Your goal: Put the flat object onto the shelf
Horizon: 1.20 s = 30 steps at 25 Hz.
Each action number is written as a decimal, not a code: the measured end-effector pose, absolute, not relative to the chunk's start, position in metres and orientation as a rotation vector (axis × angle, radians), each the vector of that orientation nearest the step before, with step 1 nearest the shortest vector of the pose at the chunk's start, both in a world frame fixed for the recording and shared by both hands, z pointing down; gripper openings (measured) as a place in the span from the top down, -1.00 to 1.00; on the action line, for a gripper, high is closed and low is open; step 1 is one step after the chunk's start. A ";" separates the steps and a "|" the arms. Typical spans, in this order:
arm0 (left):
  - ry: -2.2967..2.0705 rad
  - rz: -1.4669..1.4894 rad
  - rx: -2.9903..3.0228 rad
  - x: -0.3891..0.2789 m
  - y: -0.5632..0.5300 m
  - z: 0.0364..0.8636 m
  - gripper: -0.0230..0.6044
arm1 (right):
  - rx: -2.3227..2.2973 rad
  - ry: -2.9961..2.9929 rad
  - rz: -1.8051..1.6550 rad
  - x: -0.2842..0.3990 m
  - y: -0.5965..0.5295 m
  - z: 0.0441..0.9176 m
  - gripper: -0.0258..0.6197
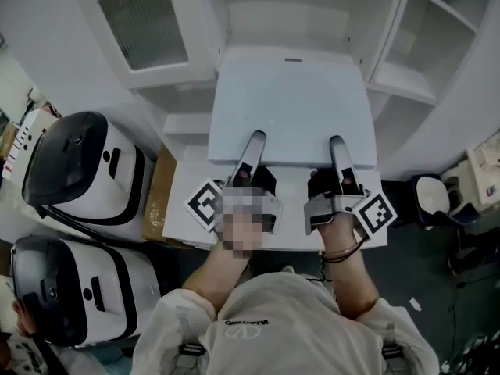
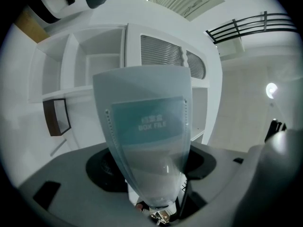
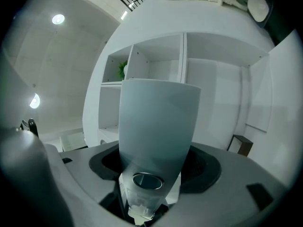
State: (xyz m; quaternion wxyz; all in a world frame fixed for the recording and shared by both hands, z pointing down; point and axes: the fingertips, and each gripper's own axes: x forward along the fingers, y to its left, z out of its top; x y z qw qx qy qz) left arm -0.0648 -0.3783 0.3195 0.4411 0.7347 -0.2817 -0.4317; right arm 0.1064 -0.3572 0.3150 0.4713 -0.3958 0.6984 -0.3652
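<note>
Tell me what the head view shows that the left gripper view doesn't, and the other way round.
Head view only: the person's forearms, the marker cubes, and the box file's broad flat face with the left gripper and right gripper clamped on its near edge. Left gripper view only: the BOX FILE label, a brown open-fronted box in a shelf bay, and a black railing. Both: the file and the white shelf unit.

Bright, soft light; round white ceiling lamp [image 3: 58, 19] glares. Gripper views bend, with dark corners; pale grey plastic box file [image 2: 142, 126] looks blurry.
</note>
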 end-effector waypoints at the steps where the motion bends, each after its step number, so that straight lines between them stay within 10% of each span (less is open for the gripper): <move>1: -0.702 -1.074 1.830 -0.064 -0.383 0.315 -0.06 | -0.963 1.710 -0.890 0.108 -0.363 0.311 -0.08; 30: -0.870 -1.021 1.753 -0.037 -0.515 0.288 -0.06 | -0.991 1.610 -1.058 0.138 -0.502 0.285 -0.10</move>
